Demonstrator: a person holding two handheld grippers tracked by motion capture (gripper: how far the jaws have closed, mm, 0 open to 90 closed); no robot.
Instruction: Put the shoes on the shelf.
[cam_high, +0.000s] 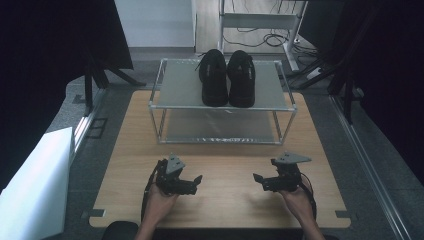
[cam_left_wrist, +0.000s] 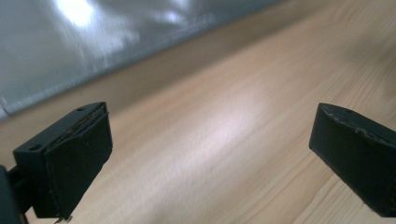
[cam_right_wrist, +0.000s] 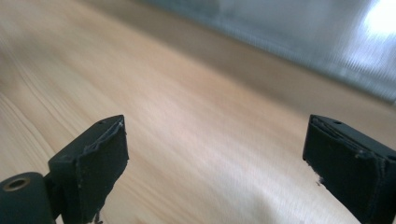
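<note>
The 2 matte black lace-up shoes (cam_high: 227, 77) are sitting side by side on the far metal-framed shelf rack (cam_high: 180, 87), while the left gripper (cam_high: 199, 180) and right gripper (cam_high: 256, 178) are hovering wide open and empty over the near wooden table (cam_high: 225, 200).

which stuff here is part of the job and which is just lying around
Part of the job:
- pair of black shoes, side by side on the top shelf
- metal shoe rack that bears them
- left gripper and right gripper, both open, low over the table

Just lying about:
- white board left of the table
- cables on the floor behind the rack
</note>
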